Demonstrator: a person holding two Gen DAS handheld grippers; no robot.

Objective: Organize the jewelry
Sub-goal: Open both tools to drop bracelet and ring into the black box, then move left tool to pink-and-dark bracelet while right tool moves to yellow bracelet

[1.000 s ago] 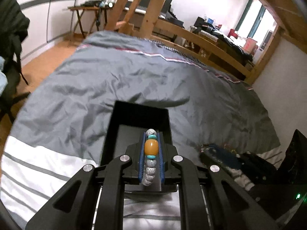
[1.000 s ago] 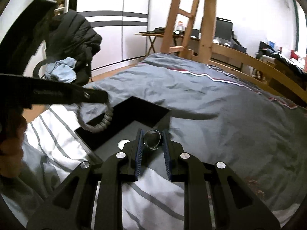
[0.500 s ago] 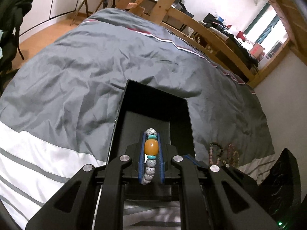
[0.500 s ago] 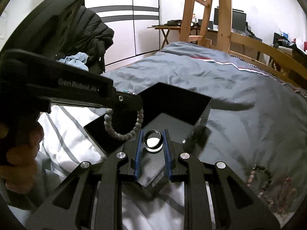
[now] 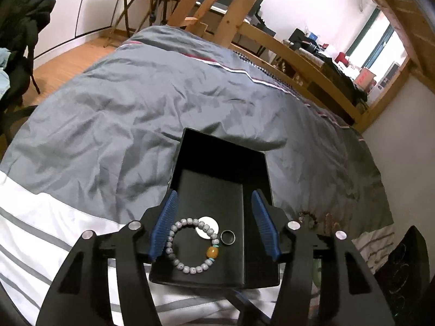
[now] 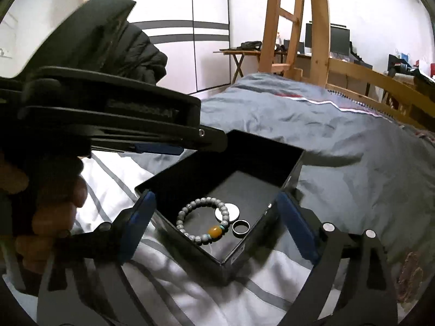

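Bracelet (image 5: 192, 245) of grey beads with one amber bead lies flat inside the black box (image 5: 221, 149), a silver ring (image 5: 227, 237) just beside it; left gripper (image 5: 214, 224) and right gripper (image 6: 221, 224) jaws are opening, empty.

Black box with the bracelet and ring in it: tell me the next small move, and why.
Probably lift both grippers clear. The bracelet and ring lie loose on the black box floor; the left gripper and right gripper jaws are opening with nothing gripped. More beaded bracelets wait on the duvet.
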